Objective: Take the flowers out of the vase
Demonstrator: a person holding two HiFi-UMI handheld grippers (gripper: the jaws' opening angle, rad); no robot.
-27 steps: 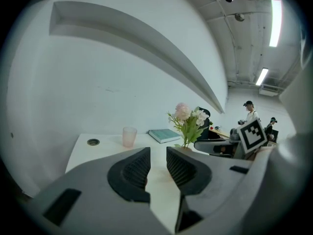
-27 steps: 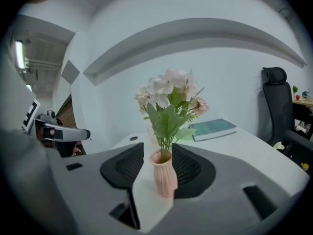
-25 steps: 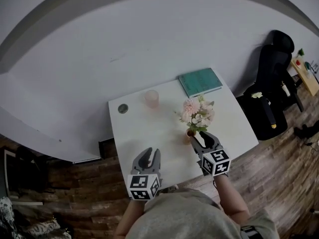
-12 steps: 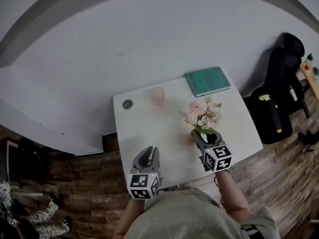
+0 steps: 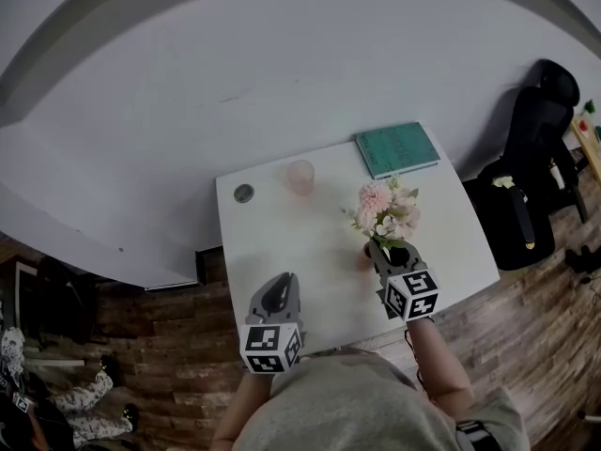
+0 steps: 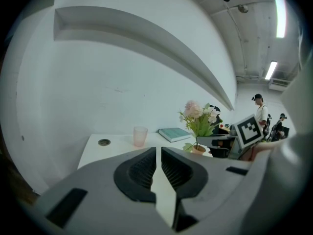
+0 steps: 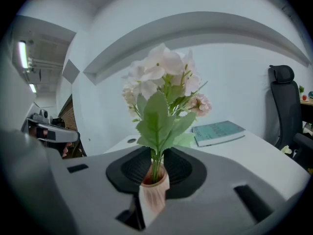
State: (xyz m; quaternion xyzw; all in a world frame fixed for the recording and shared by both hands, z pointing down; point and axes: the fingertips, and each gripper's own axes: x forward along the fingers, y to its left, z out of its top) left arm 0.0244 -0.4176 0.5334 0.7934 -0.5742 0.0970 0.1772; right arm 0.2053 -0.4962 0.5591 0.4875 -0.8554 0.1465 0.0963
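A small terracotta vase (image 7: 153,192) of pink and white flowers (image 7: 161,77) stands on the white table (image 5: 282,238), right of centre. My right gripper (image 7: 156,168) has just been closing and is now shut on the vase, with the stems rising between its pads. In the head view the flowers (image 5: 385,212) stand just beyond the right gripper (image 5: 383,252). The left gripper (image 5: 280,291) hovers near the table's front edge. Its jaws have just been closing. The left gripper view shows this gripper (image 6: 158,163) shut to a thin slit with nothing in it.
A pink cup (image 5: 300,177) and a round grommet (image 5: 243,193) sit near the table's far edge, and a teal book (image 5: 398,148) lies at its far right corner. A black office chair (image 5: 535,158) stands right of the table. People stand in the background of the left gripper view.
The right jaws have closed from wide open onto the vase. The left jaws have closed to a slit. Both hands have stayed almost in place.
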